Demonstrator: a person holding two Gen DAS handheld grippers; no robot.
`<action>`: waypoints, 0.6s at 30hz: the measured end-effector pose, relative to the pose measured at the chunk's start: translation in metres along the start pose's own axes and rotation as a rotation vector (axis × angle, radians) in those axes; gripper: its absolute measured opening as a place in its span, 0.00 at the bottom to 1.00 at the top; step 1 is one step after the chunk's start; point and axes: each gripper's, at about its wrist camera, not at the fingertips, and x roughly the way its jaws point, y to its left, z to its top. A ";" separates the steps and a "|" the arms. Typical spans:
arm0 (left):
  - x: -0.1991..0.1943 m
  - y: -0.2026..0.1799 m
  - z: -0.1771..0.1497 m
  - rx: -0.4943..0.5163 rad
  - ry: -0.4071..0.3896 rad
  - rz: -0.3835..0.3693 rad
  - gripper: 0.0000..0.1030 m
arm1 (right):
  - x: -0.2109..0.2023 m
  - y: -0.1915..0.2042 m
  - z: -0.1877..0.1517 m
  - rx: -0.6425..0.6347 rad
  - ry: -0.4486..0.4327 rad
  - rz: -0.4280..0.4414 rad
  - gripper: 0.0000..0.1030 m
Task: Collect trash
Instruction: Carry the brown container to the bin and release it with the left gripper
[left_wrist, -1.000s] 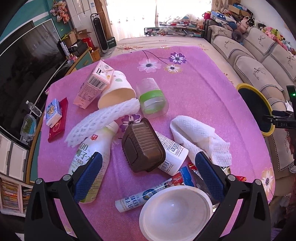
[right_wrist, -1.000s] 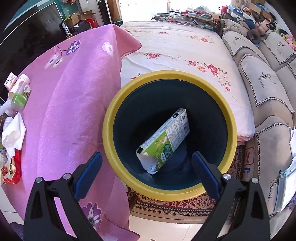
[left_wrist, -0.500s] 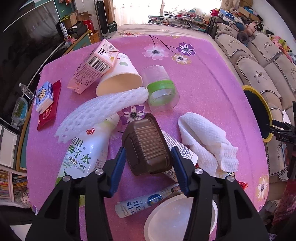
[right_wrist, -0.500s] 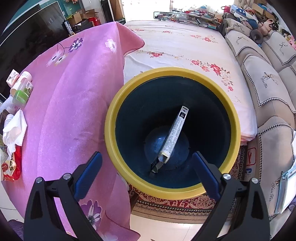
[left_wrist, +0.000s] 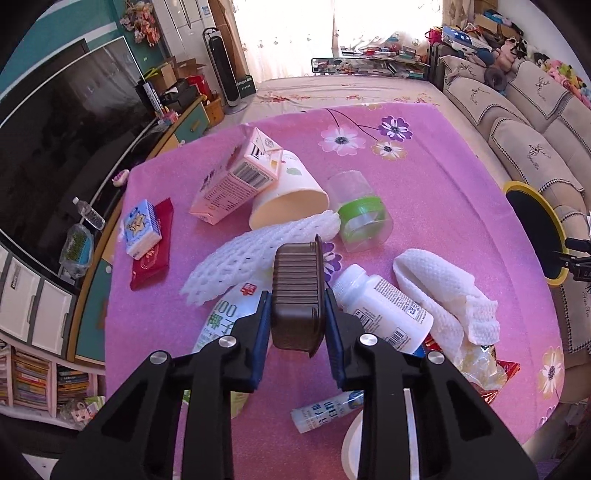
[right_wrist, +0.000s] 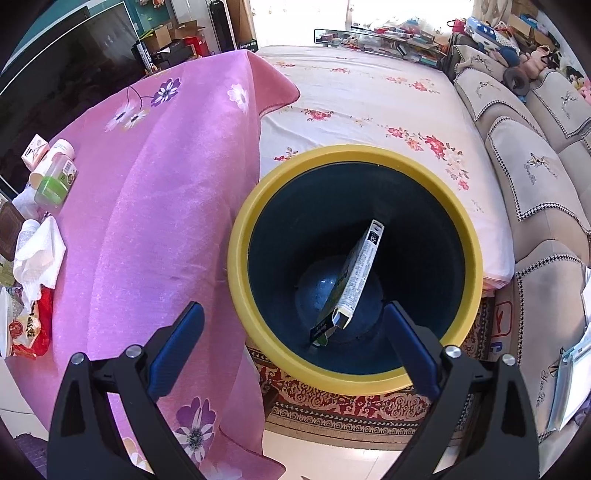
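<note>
A ribbed brown plastic tray (left_wrist: 297, 295) sits tipped on its side between the blue pads of the left gripper (left_wrist: 297, 314), whose jaws have just been closing and now press on both of its long walls, so the tray is clamped and held just above the clutter on the pink flowered tablecloth (left_wrist: 424, 192). Directly under and behind it lie a white foam fruit net (left_wrist: 251, 254), a white coconut-drink bottle (left_wrist: 229, 317) partly hidden by the left finger, and a white pill bottle (left_wrist: 384, 310) on its side to the right. Beyond the pill bottle lies a crumpled white paper towel (left_wrist: 439, 291) over a red snack wrapper (left_wrist: 506, 369). Farther up the table a pink carton (left_wrist: 236, 177) leans on a cream paper cup (left_wrist: 291, 195), and a clear cup with a green band (left_wrist: 360, 214) lies beside them. At the left edge a small blue-and-white pack (left_wrist: 142, 229) rests on a red packet (left_wrist: 153, 251). Near the camera lie a white tube (left_wrist: 325, 410) and the rim of a white bowl (left_wrist: 351, 443). In the right wrist view the right gripper (right_wrist: 293, 347) hangs above the yellow-rimmed dark bin (right_wrist: 295, 369) with its jaws spread wide and nothing between them. A flattened green-and-white carton (right_wrist: 354, 280) leans inside the bin, which stands on a patterned rug (right_wrist: 351, 410) beside the hanging tablecloth.
</note>
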 end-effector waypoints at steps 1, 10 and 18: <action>-0.002 0.001 0.001 0.002 -0.005 0.005 0.27 | -0.001 0.001 0.000 -0.001 -0.003 0.000 0.90; -0.037 -0.037 0.014 0.095 -0.086 -0.056 0.27 | -0.018 -0.002 -0.005 -0.007 -0.033 -0.006 0.90; -0.057 -0.132 0.054 0.287 -0.133 -0.170 0.27 | -0.042 -0.029 -0.020 0.028 -0.076 -0.017 0.90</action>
